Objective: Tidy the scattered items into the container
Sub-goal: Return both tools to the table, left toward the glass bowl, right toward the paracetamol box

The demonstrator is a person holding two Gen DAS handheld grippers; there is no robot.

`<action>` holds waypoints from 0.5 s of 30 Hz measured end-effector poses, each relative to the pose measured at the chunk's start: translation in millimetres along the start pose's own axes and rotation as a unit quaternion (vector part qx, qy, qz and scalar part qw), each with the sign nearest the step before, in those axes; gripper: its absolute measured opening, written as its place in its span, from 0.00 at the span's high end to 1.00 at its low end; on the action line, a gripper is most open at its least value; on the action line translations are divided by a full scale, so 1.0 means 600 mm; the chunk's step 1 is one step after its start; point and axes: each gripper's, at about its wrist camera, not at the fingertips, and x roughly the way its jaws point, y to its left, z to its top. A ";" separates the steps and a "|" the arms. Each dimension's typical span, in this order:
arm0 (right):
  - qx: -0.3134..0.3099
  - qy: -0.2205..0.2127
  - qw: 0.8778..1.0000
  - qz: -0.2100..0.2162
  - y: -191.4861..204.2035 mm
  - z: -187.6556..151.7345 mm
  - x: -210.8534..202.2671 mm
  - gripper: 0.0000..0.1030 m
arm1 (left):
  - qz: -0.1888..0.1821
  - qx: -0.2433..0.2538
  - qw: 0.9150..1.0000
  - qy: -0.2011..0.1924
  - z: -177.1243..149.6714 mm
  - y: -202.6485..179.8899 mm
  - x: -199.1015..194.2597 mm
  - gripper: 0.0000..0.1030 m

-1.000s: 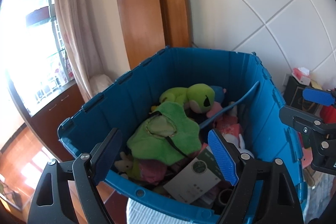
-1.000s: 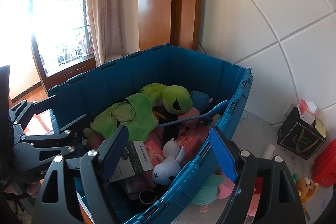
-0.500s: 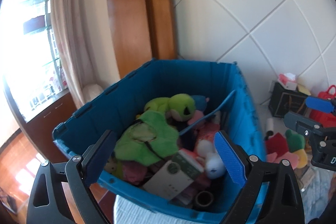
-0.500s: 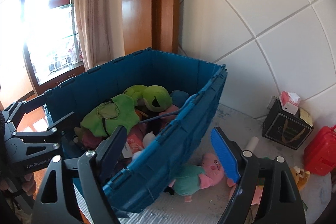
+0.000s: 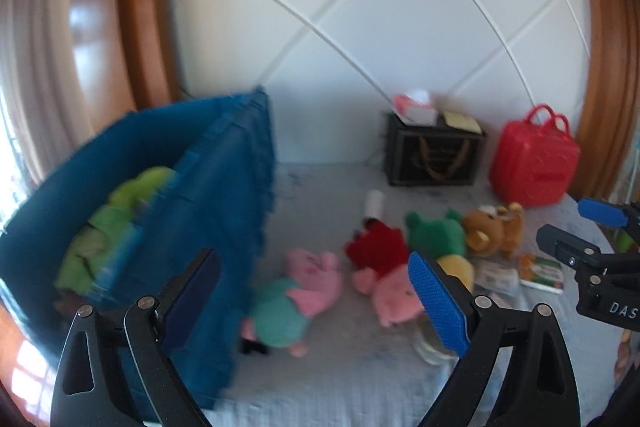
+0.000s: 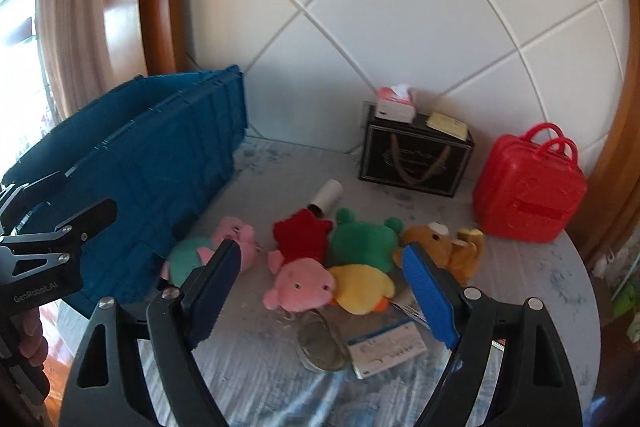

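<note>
A blue crate [image 5: 224, 211] [image 6: 160, 163] stands at the left with green plush toys [image 5: 116, 215] inside. Scattered on the grey cloth to its right lie a pink pig in teal [image 5: 296, 295] [image 6: 208, 255], a pink pig head [image 6: 304, 287], a red plush [image 6: 302, 233], a green frog plush [image 6: 364, 243], a yellow plush [image 6: 360, 287] and a brown bear [image 6: 444, 247]. A small box [image 6: 386, 347], a clear lid [image 6: 320, 343] and a cardboard tube [image 6: 326, 197] lie there too. My left gripper [image 5: 316, 295] and right gripper [image 6: 324, 287] are open and empty above the toys.
A black gift bag [image 6: 416, 155] with a tissue box [image 6: 394, 101] on top and a red toy suitcase [image 6: 528, 187] stand against the white tiled wall. A wooden frame and a curtain are at the left. The table edge curves at the right [image 6: 588, 291].
Both grippers have swung right, from over the crate's inside to over the scattered toys on the cloth. Both stay open and empty.
</note>
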 end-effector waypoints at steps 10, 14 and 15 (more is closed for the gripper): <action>0.071 0.112 0.991 -0.029 -0.199 -0.161 0.120 0.19 | -0.026 0.007 0.989 0.144 -0.130 -0.202 0.199 0.07; 0.102 0.152 0.983 -0.022 -0.244 -0.222 0.178 0.19 | -0.020 -0.004 0.983 0.183 -0.178 -0.244 0.268 0.07; 0.105 0.159 0.981 -0.022 -0.250 -0.233 0.187 0.19 | -0.018 -0.004 0.982 0.189 -0.188 -0.253 0.283 0.07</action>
